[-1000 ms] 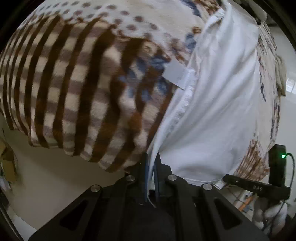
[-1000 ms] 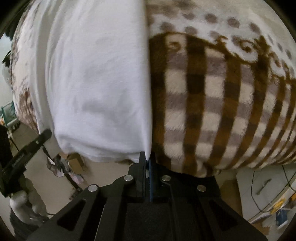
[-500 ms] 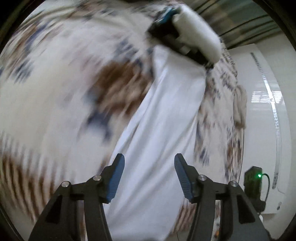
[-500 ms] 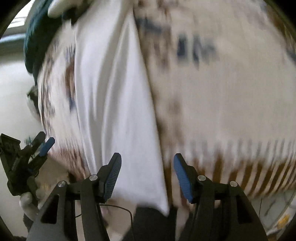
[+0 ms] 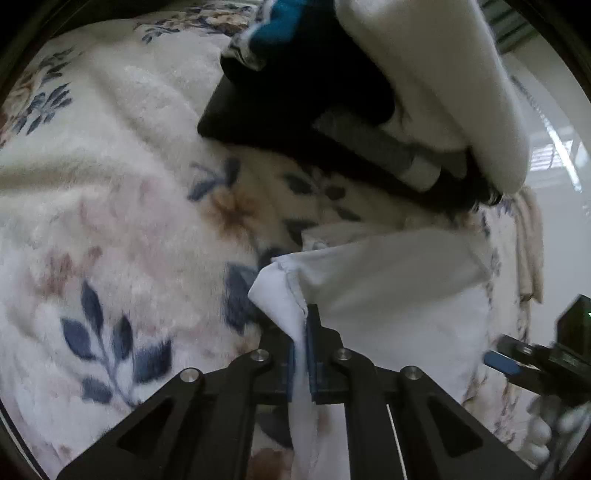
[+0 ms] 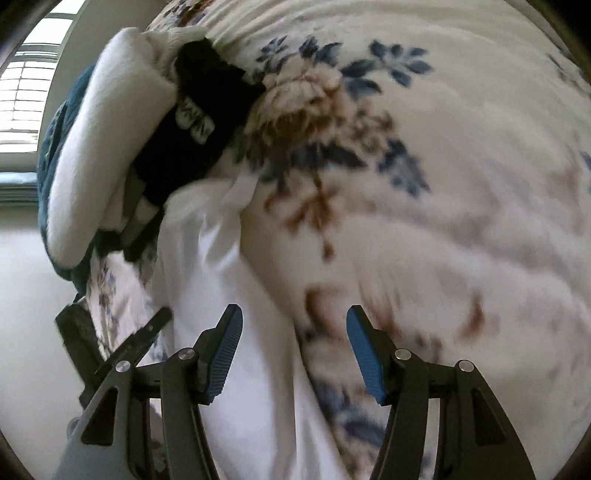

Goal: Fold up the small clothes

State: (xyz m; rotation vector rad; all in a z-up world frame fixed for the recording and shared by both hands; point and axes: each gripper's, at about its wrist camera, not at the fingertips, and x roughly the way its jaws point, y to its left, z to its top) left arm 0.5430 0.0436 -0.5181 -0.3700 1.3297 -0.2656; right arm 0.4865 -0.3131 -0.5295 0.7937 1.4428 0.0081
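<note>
A white garment (image 5: 388, 288) lies on a floral fleece blanket (image 5: 110, 221). My left gripper (image 5: 302, 343) is shut on a corner of the white garment, the cloth pinched between the blue pads and lifted into a peak. In the right wrist view the white garment (image 6: 229, 295) runs from the lower middle up to the pile. My right gripper (image 6: 293, 350) is open and empty, its blue pads (image 6: 225, 347) spread above the garment's right edge and the blanket (image 6: 443, 184).
A pile of folded clothes, black (image 5: 295, 92), white (image 5: 443, 92) and teal (image 5: 280, 18), sits at the far end of the blanket; it also shows in the right wrist view (image 6: 199, 122). The other gripper (image 5: 535, 362) appears at the right edge. A window (image 6: 22, 92) is at far left.
Both grippers let go of the garment's lower edge and moved up the bed toward the pile. My left gripper then shut on a garment corner; my right stays open.
</note>
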